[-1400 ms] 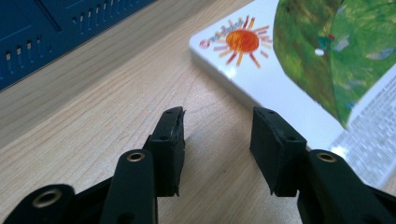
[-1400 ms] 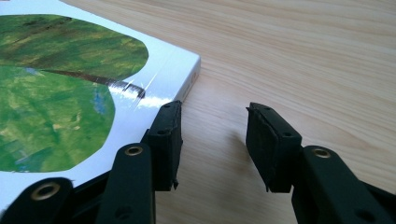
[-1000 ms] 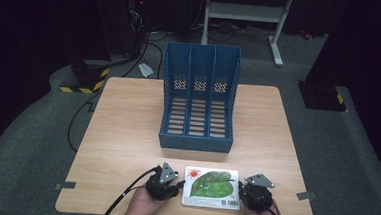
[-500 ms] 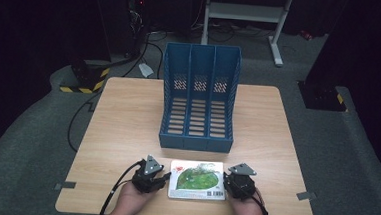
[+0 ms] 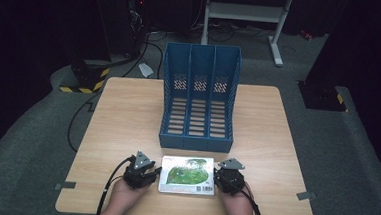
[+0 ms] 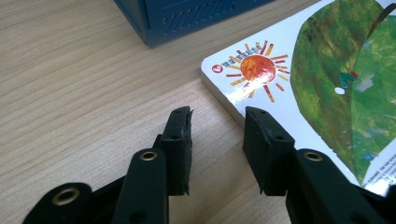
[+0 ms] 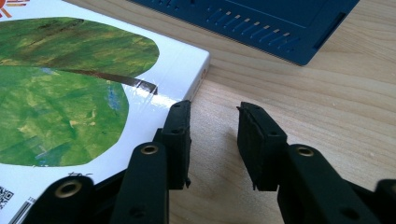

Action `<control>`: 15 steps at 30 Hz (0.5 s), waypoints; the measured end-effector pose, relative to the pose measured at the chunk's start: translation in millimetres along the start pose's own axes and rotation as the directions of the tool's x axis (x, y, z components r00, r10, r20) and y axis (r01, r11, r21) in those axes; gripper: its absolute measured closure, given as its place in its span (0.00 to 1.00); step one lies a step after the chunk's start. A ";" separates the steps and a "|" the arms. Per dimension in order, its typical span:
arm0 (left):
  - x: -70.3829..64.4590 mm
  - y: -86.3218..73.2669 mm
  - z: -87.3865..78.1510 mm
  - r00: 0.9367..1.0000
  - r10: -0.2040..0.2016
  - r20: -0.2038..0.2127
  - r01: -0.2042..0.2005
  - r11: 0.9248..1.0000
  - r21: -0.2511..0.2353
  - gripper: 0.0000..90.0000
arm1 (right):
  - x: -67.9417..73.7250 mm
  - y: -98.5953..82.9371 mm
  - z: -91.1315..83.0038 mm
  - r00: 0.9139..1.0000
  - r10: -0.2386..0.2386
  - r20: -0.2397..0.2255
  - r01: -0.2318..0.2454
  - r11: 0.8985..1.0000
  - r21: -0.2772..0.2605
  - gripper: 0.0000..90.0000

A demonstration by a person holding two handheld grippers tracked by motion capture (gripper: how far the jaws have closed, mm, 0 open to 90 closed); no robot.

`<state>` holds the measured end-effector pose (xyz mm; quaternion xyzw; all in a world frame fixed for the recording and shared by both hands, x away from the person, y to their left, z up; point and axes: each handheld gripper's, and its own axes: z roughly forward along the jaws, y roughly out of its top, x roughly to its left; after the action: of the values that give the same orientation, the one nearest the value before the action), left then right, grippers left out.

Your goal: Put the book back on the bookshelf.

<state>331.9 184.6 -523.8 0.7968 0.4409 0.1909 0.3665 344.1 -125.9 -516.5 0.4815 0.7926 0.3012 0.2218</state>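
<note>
Left gripper [image 5: 150, 172]: jaws spread, nothing between them but bare table [image 5: 128, 113]; its inner jaw lies against the left edge of the picture book [image 5: 187, 174]. Right gripper [image 5: 220, 176]: jaws likewise apart, empty; its inner jaw sits at the book's right edge. Book lies flat between both grippers, just short of the blue file rack [image 5: 199, 98] beyond them.

High view: the surface [image 5: 128, 113] is evenly lit from above, the surroundings falling to near black; detail is soft (low resolution). Left gripper view and right gripper view: bright, sharp on the wood grain; white glare streaks cross the glossy book cover [image 7: 154, 95]; short soft shadows lie beneath the black jaws.
</note>
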 end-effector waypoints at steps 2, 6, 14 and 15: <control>-0.3 -0.3 0.0 1.000 -0.009 0.004 0.009 1.000 -0.002 0.68 | -1.9 0.0 0.0 1.000 -0.002 -0.004 0.002 1.000 0.003 0.67; 0.7 -0.7 -0.1 1.000 -0.009 0.002 0.009 1.000 -0.004 0.67 | -8.3 -0.1 0.3 1.000 -0.001 -0.005 0.001 1.000 0.003 0.52; 3.8 -1.2 -1.3 1.000 -0.011 -0.016 0.011 1.000 0.001 0.63 | -24.4 -11.9 -21.0 1.000 0.018 -0.002 -0.018 0.998 -0.057 0.49; 4.4 -1.3 -1.8 1.000 -0.017 -0.019 0.017 1.000 -0.003 0.63 | -24.3 -13.9 -23.1 1.000 0.027 -0.005 -0.027 0.998 -0.060 0.49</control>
<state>332.5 189.5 -523.7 0.7907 0.4507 0.1958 0.3650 331.2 -158.7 -508.0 0.4846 0.7770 0.3290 0.2306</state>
